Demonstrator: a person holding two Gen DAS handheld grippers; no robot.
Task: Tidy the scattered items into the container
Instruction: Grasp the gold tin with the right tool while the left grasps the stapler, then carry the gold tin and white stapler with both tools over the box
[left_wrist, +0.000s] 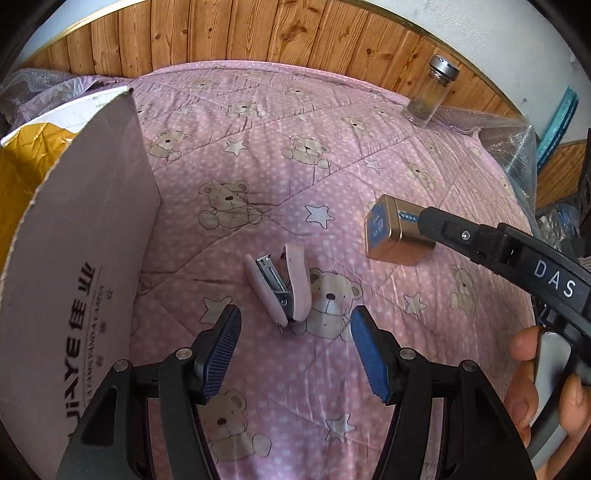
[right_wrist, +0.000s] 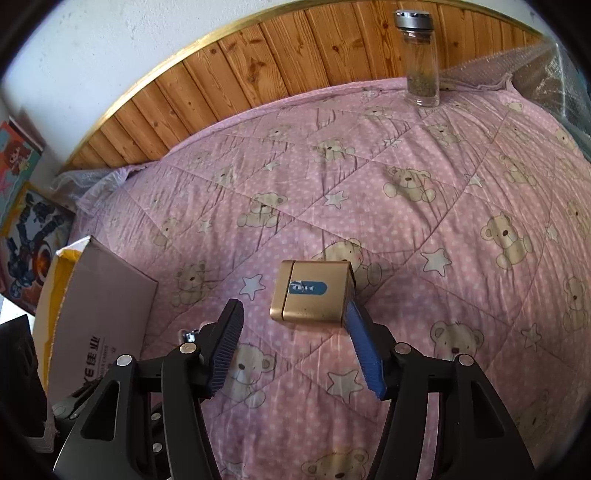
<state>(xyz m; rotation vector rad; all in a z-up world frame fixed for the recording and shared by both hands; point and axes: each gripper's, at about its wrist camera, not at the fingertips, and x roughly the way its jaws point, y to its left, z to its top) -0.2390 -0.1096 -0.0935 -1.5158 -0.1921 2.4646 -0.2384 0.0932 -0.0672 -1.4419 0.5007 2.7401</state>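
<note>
Items are not yet in the container, so the tidying looks barely begun. A pink stapler (left_wrist: 280, 291) lies sprung open on the pink bear-print quilt (left_wrist: 295, 155), just ahead of the left gripper (left_wrist: 295, 347), whose blue pads stand spread and empty on either side of it. A gold tin (right_wrist: 312, 293) with a blue label rests on the quilt further right; the right gripper (right_wrist: 295, 347) is also spread with nothing pinched, one pad at the tin's near right corner, though whether it actually touches is hard to judge. A glass jar (right_wrist: 421, 55) with a metal lid stands upright near the wood-panelled wall, well apart from both grippers. The cardboard box (left_wrist: 85, 236), presumably the container, sits at the left edge with its flap raised. That flap blocks the inside; only yellow packaging shows, so I cannot tell whether anything has already gone in. Fingers (left_wrist: 524, 369) of the person's hand are cut off at the frame edge.
</note>
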